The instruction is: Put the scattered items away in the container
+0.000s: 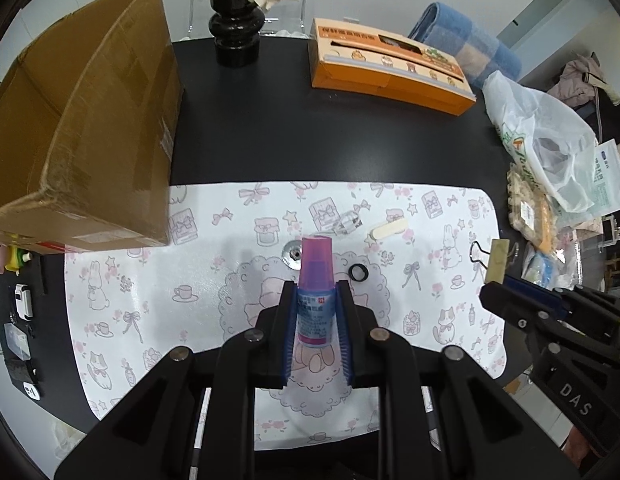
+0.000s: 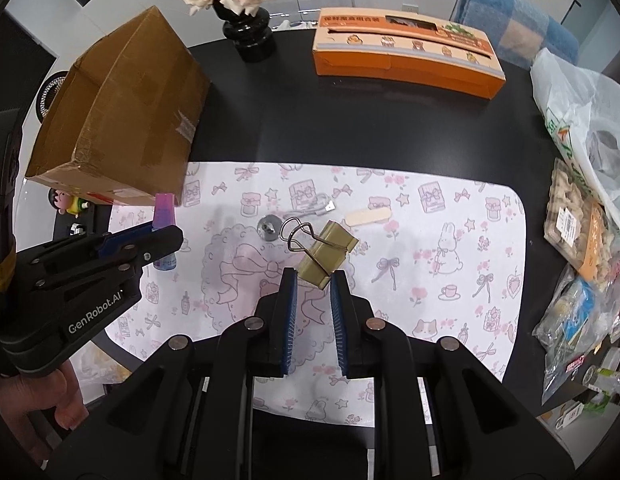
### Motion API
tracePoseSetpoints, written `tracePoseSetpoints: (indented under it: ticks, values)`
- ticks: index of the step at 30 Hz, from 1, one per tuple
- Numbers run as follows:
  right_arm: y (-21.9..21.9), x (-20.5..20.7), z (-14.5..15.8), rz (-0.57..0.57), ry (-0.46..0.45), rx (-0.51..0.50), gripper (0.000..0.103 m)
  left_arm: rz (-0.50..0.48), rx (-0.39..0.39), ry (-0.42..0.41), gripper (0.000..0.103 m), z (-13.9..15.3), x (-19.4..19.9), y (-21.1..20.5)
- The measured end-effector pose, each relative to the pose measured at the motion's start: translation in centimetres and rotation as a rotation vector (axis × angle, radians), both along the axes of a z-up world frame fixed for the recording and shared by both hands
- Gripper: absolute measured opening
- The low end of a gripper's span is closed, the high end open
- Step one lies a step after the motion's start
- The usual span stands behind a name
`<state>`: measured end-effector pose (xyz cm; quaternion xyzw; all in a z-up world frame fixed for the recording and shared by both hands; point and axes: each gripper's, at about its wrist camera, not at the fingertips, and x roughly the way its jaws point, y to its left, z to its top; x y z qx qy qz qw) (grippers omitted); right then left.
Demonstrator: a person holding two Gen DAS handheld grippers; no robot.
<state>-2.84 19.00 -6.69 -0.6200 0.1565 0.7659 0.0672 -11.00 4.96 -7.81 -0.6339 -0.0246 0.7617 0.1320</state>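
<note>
Left gripper (image 1: 316,294) pinching a small bottle (image 1: 315,280) with a pink cap, label facing the camera, raised above the patterned mat (image 1: 158,280). Right gripper (image 2: 313,280) clamped on a gold binder clip (image 2: 328,256), wire handles (image 2: 296,230) pointing up and to the left, also lifted off the mat. Cardboard box (image 1: 90,120) standing at the left on the black bench (image 1: 310,136), open at the top, one corner overlapping the mat's edge. Still lying on the mat: a silver round piece (image 1: 293,254), a small black ring (image 1: 358,272), a pale flat stick (image 1: 388,228) and a clear wrapped thing (image 1: 348,222), too blurred to tell apart further. Farther back, a black vase of pale roses (image 1: 236,36) and an orange carton (image 1: 390,66). Plastic bags (image 1: 542,140) and snack packs (image 2: 578,216) heaped along the right edge of the bench. Small toy figures (image 1: 8,258) just below the box at the left. Part of a hand (image 2: 50,400) visible under the left gripper in the right wrist view.
</note>
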Motion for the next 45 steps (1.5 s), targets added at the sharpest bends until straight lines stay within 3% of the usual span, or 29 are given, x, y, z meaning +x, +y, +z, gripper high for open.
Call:
tracePoseSetpoints:
  ticks: [14, 32, 35, 39, 45]
  values:
    - [-2.8, -4.3, 2.3, 0.076, 0.045, 0.017, 0.017, 0.072, 0.022, 0.042, 0.019, 2.1, -2.2, -3.7]
    - [-9.9, -12.0, 4.4, 0.219, 0.104, 0.000, 0.017, 0.226, 0.000, 0.079, 0.019, 3.7, -4.6, -12.7]
    - [-11.4, -13.3, 4.8, 0.246, 0.114, -0.002, 0.017, 0.239, 0.038, 0.068, 0.019, 3.7, -4.9, -14.2]
    - [-13.0, -14.9, 5.3, 0.280, 0.127, 0.000, 0.017, 0.234, 0.016, 0.087, 0.019, 4.2, -4.9, -14.4]
    - [-14.4, -16.3, 6.0, 0.306, 0.139, 0.003, 0.017, 0.265, 0.055, 0.099, 0.019, 5.2, -5.2, -15.7]
